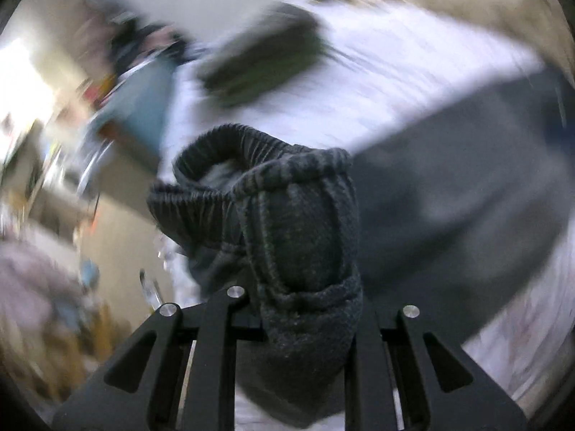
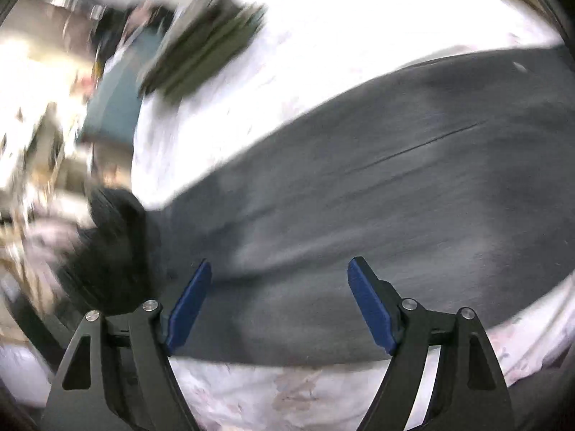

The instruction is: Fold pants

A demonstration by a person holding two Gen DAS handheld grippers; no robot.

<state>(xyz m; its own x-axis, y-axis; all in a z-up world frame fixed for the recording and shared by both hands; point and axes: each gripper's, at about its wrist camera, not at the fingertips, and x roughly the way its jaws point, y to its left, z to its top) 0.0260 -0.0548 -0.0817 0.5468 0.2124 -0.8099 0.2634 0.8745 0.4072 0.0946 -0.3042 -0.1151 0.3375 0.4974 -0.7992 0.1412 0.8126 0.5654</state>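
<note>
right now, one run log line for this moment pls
step: fold pants | left gripper: shut on ribbed cuff | right gripper: open, empty, above grey pants | surface: white sheet

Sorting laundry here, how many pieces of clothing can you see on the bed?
2. Dark grey pants lie across the white sheet, their ribbed cuff clamped in the left gripper. A blurred olive-green garment lies farther back. Others may be out of frame.
</note>
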